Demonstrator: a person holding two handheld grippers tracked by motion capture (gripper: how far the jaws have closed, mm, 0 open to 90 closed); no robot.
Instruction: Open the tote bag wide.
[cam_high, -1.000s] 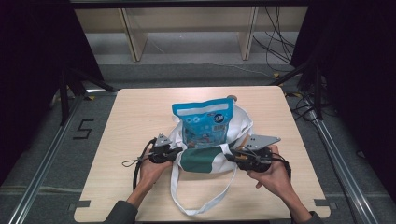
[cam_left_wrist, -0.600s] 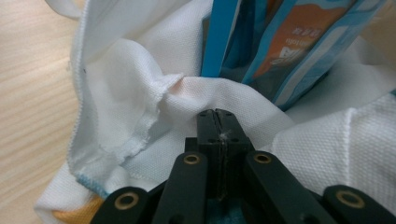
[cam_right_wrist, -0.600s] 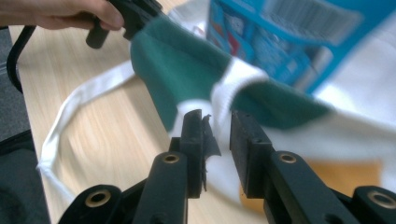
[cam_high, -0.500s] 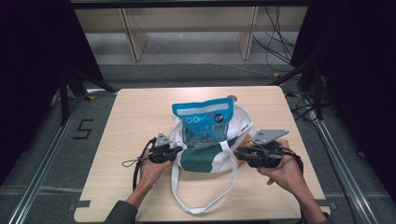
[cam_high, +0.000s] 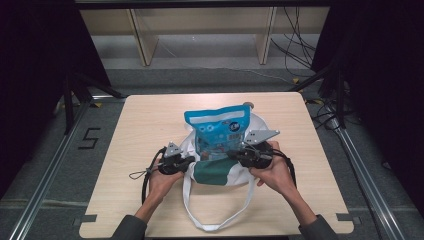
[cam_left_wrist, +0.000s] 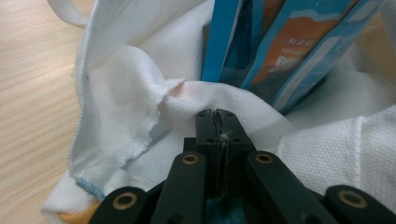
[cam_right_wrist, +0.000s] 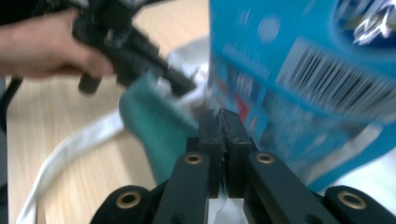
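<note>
Centrally on the wooden table (cam_high: 140, 130) lies a white cloth bag (cam_high: 215, 172) with a dark green panel, and it serves as the landmark for everything else. Standing in the bag's mouth is a blue snack packet (cam_high: 218, 131), upright, its sealed top edge rising well above the cloth toward the far side of the table. From the near side of the bag, one long white strap (cam_high: 212, 220) loops out across the wood toward the person.

At the bag's left edge, the left gripper (cam_high: 187, 161) is clamped on the fabric; in the left gripper view its jaws are pressed together with a fold of white cloth (cam_left_wrist: 205, 100) pinched between the tips, and the blue packet (cam_left_wrist: 280, 51) stands just beyond that fold. The left hand (cam_high: 161, 181) grasps the tool just left of the bag, with a cable trailing off from it.

At the bag's right edge, the right gripper (cam_high: 234, 156) meets the cloth beside the packet's lower corner. Its jaws have just been closing, and in the right gripper view they now stand together; that view is blurred, so whether any fabric is caught between them cannot be told. The packet's barcode side (cam_right_wrist: 327, 74) looms right behind the tips, and the green panel (cam_right_wrist: 159, 126) lies to their left.
</note>
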